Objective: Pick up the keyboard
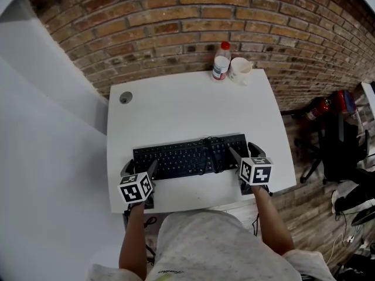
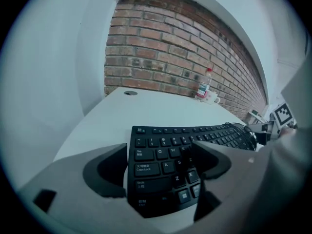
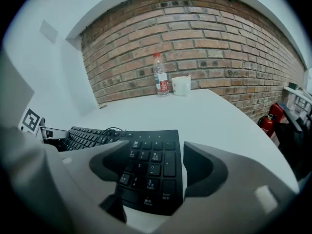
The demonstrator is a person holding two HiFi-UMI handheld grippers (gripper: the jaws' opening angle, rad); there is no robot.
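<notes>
The flat black keyboard (image 1: 190,156), with matte plastic keys and a thin cable coiled on top, lies near the front edge of the smooth white surface (image 1: 176,107). The left gripper (image 1: 139,168) holds its curved grey fingers (image 2: 105,172) wide apart over the keyboard's left end. The fingers of the right gripper (image 1: 244,154) are wide too, over the number-pad end. Neither pair presses the keyboard. A rough brick wall (image 1: 205,16) stands behind.

Looks steeply down from the head, well above the whole white table (image 1: 176,110), and from the left gripper (image 2: 158,152) and the right gripper (image 3: 155,150) looks low and near along the jaws, over opposite ends of the keyboard (image 1: 190,156) toward the brick wall (image 1: 205,16), sharing bottle (image 1: 221,61) and cup (image 1: 240,70) in all three.
</notes>
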